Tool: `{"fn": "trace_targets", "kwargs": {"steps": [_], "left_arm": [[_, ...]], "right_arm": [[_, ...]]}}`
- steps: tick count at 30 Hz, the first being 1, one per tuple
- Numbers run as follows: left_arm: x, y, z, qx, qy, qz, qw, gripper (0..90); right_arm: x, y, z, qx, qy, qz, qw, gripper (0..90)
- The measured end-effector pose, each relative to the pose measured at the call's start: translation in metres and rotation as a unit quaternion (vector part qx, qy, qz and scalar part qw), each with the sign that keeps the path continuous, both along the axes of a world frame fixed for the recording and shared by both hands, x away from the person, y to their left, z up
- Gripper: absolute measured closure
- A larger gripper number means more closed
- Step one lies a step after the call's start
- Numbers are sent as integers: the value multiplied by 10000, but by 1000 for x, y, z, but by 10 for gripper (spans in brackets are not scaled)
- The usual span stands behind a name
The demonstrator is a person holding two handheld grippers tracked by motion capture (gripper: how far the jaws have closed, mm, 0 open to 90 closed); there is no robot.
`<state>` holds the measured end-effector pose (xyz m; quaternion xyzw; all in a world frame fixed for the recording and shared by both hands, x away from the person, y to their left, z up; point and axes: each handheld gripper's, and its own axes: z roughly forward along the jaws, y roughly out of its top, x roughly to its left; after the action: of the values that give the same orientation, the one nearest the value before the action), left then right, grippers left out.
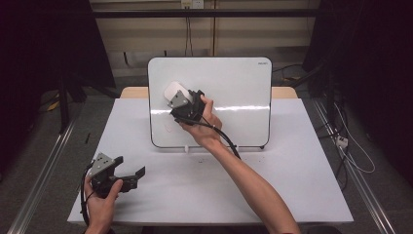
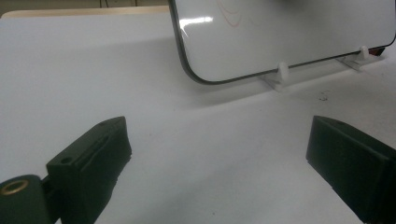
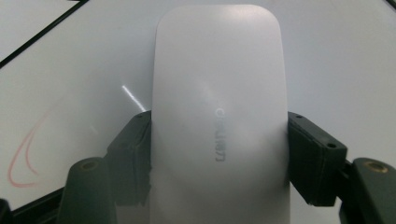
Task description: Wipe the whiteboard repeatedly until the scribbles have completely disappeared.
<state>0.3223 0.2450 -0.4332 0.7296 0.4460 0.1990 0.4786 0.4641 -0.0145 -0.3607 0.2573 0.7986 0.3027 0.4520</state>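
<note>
R claw [image 3: 219, 154] clenched on white eraser [image 3: 218, 112], flat vs whiteboard [image 1: 234, 92] so felt meets surface. Red marks [image 3: 23, 163] just off its side, prob next wipe. L claw [image 2: 219, 154] released, idle over desk [image 1: 292, 175].

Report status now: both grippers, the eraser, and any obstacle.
Right gripper shut on white eraser, at the whiteboard. Left gripper open, holding nothing, low over the table. Faint red marks remain. No obstacle seen.
</note>
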Motion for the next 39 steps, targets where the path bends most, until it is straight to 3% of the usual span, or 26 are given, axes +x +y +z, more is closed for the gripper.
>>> {"fn": "trace_targets", "kwargs": {"steps": [10,20,22,30,39], "left_arm": [[0,0,0,-2,14,-1,10000,60],[-1,0,0,1,2,3,10000,60],[-1,0,0,-5,2,-2,10000,60],[0,-2,0,31,5,-2,10000,60],[1,0,-1,18,32,-8,10000,60]], "right_arm": [[-18,17,-24,-220,64,267,9994,317],[-35,22,-44,-415,103,483,9979,317],[-41,25,-51,-598,148,628,9961,317],[-52,35,-66,-822,170,824,9931,317],[-53,30,-64,-851,235,999,9911,317]]}}
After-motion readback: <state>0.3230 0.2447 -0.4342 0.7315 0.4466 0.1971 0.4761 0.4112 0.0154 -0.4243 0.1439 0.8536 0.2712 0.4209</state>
